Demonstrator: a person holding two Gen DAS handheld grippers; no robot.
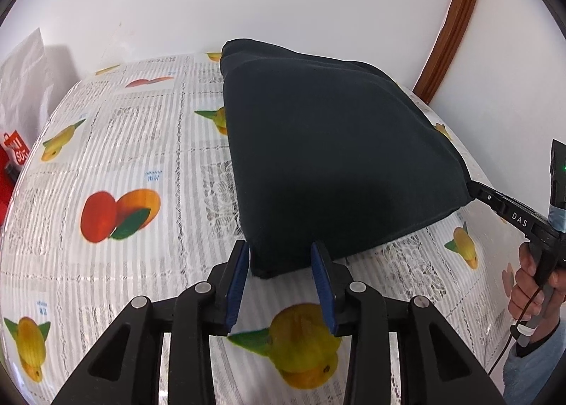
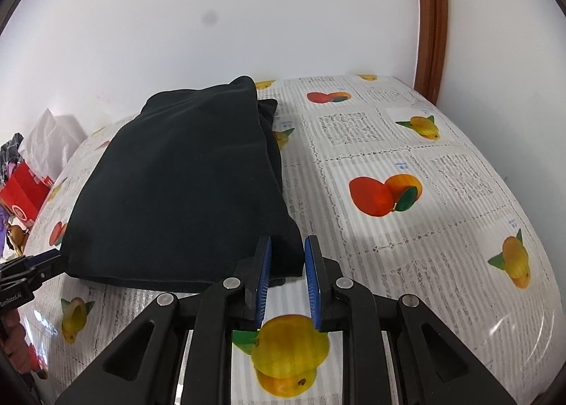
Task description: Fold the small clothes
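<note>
A home; fruit-print tablecloth, white wall, wooden door frame

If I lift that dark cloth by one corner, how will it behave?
The cloth would probably droop: it lies in soft folded layers with rounded edges. The layers may fall open, since nothing visibly holds them. It might slide easily, as the tablecloth looks glossy.
</note>
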